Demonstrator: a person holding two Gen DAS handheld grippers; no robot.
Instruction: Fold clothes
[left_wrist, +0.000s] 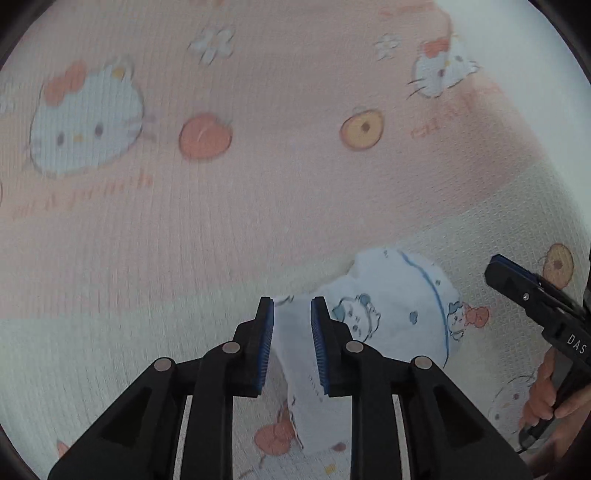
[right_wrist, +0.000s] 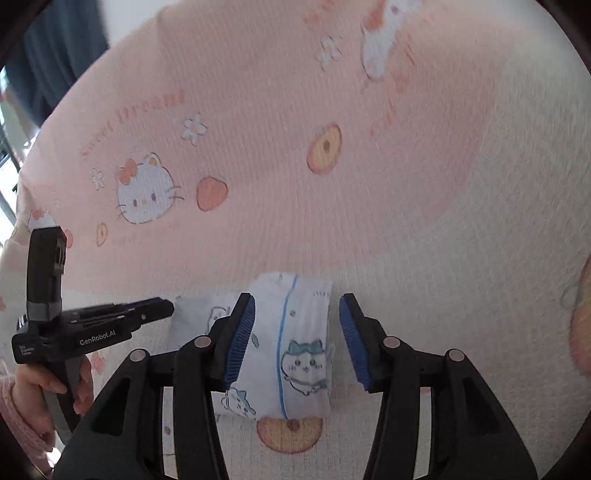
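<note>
A small white garment (left_wrist: 399, 310) with blue trim and cartoon prints lies folded on the pink and cream bed cover (left_wrist: 221, 229). In the left wrist view my left gripper (left_wrist: 292, 314) is open, its blue pads either side of a strip of the garment. In the right wrist view the garment (right_wrist: 299, 343) lies flat between the wide-open jaws of my right gripper (right_wrist: 297, 325), just above it. The left gripper (right_wrist: 155, 306) shows at the garment's left edge. The right gripper (left_wrist: 506, 269) shows at the far right of the left wrist view.
The cover (right_wrist: 258, 221) is printed with cat faces, peaches and flowers and fills both views. A dark blue object (right_wrist: 55, 55) and a window frame lie past the cover's far left edge. A hand in a pink sleeve (right_wrist: 22, 406) holds the left tool.
</note>
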